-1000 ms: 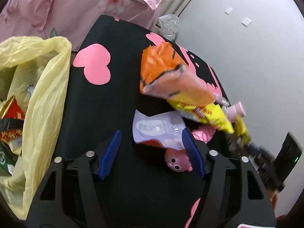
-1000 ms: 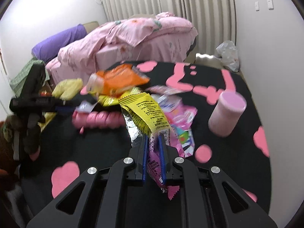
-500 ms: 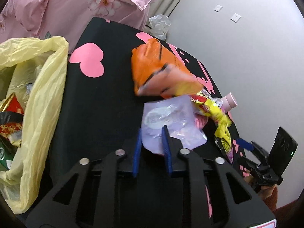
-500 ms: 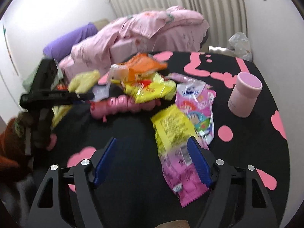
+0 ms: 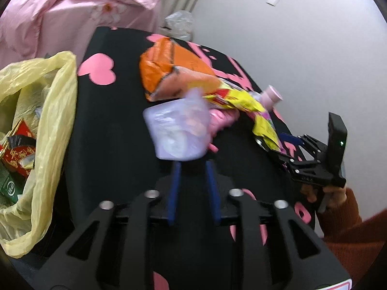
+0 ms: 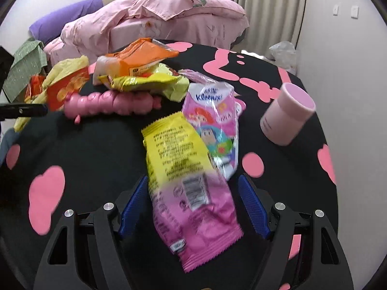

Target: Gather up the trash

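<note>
On the table [image 6: 101, 145], lots left: right gripper [image 6: 193, 205] spread around the yellow-pink wrapper [image 6: 188, 183], left gripper [image 5: 192, 169] barely pinching a lilac wrapper [image 5: 179, 130], its jaws just easing apart; yellow bag [image 5: 48, 125] partly filled.

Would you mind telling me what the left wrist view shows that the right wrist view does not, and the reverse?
Only the left wrist view shows the left tool with the pale purple wrapper at its tips, inside the yellow trash bag, and the right tool from outside. Only the right wrist view shows the Kleenex pack, the purple pillow, and the right tool's wide jaws around the yellow and pink wrapper. Both show the orange bag, pink toy, pink cup, bedding and black cloth.
</note>
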A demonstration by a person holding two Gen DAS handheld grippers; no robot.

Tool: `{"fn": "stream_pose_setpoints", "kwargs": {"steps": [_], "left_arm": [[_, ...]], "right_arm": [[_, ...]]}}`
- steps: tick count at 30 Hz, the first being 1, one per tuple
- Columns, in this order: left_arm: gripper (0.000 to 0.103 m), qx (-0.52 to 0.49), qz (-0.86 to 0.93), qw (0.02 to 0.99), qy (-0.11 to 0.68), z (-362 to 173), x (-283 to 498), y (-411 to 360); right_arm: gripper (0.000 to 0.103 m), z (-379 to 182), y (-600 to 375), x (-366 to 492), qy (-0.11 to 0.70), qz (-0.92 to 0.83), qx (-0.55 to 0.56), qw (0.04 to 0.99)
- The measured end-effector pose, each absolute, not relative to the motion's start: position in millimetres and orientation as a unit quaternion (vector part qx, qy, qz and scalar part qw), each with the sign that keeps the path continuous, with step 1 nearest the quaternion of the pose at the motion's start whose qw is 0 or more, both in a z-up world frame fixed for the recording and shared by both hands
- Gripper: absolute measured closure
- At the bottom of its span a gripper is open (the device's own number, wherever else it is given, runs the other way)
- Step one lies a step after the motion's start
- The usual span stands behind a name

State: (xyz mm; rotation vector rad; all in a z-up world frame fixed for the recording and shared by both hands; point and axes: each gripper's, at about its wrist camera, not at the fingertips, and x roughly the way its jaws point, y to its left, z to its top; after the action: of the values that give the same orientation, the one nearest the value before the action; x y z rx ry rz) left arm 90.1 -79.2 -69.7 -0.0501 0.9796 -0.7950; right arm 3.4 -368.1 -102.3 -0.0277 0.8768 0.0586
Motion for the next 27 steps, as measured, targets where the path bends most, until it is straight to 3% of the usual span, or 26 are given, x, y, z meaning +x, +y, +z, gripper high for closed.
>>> {"fn": "stream_pose_setpoints", "kwargs": {"steps": [4,9,21,27], "left_arm": [[0.061,-0.017,-0.377,0.818,0.434,-63,87,-77],[0.05,-0.083,-0.326,0.843,0.42,-59,109,-71],[0.033,-0.016,-0.308,0.854,0.42,-76,109,-91],[0.033,-0.048,-0.276,0.85,0.446,-86,122,-81]], "right_arm": [[0.031,-103,-384,-13,0.418,0.041,0.048,0.906],[0.031,-112,-396,-14,0.428,0.034,0.105,0.897],[0.031,-117,-382,-16,0.436,0.016,0.054,0.898],[0.031,-95,-378,-24,0.401,0.046,0.024,0.915]]}}
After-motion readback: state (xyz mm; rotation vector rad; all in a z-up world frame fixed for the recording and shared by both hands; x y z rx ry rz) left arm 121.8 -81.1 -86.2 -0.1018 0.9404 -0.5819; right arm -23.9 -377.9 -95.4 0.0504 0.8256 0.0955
